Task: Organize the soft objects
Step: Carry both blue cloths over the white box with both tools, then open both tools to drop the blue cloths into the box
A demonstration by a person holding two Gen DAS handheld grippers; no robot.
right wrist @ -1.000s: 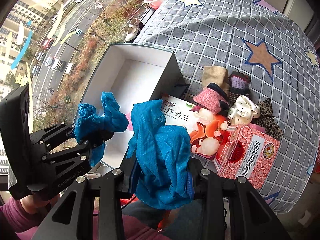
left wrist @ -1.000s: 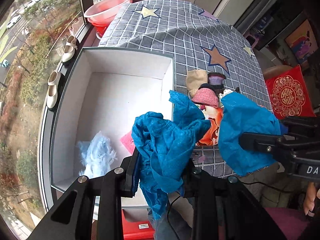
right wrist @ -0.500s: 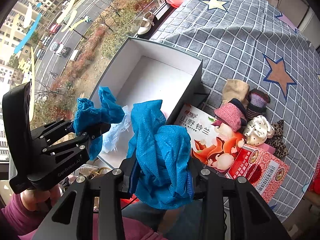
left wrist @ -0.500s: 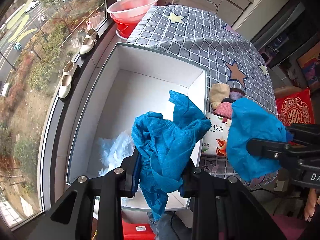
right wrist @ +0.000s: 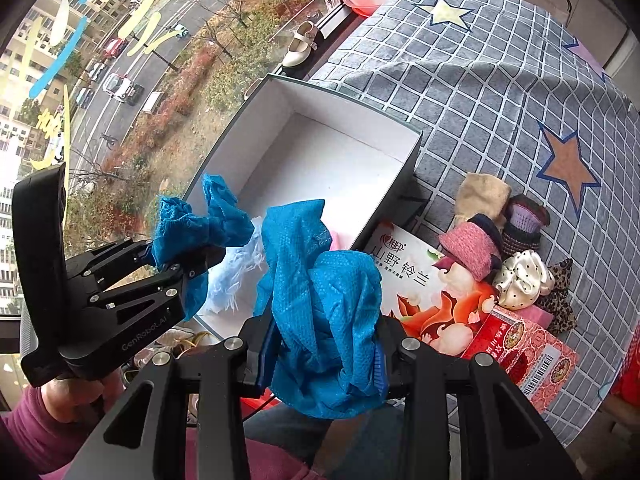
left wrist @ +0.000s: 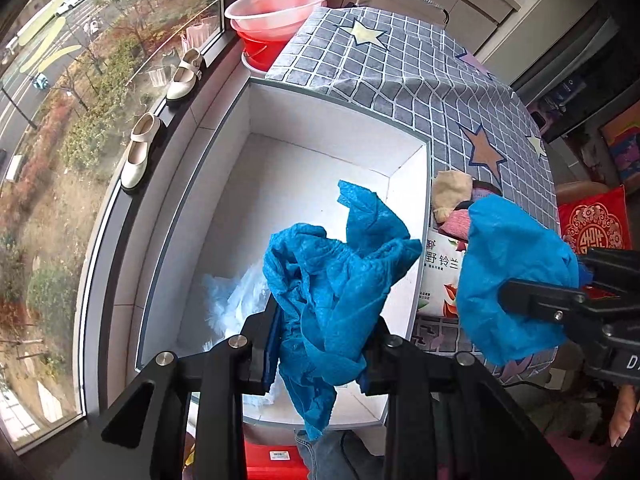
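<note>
My left gripper (left wrist: 320, 356) is shut on a crumpled blue fabric cover (left wrist: 336, 280), held above the near end of the white open box (left wrist: 424, 240). My right gripper (right wrist: 322, 360) is shut on a second blue cover (right wrist: 320, 304), hanging over the box's near right edge. In the right wrist view the left gripper (right wrist: 188, 264) appears at the left with its blue cover (right wrist: 200, 224). In the left wrist view the right gripper (left wrist: 532, 300) shows at the right with its cover (left wrist: 508, 280). A pale blue fluffy item (left wrist: 236, 300) lies inside the box.
Socks and small fabric pieces (right wrist: 500, 240) lie in a pile on the grey checked tablecloth (right wrist: 480, 80). A printed flat pack (right wrist: 420, 292) and a red carton (right wrist: 528, 352) lie beside the box. Pink basins (left wrist: 276, 12) and shoes (left wrist: 140, 152) sit by the window.
Both grippers have carried their blue covers leftwards from the table towards the box. The box now fills more of both views.
</note>
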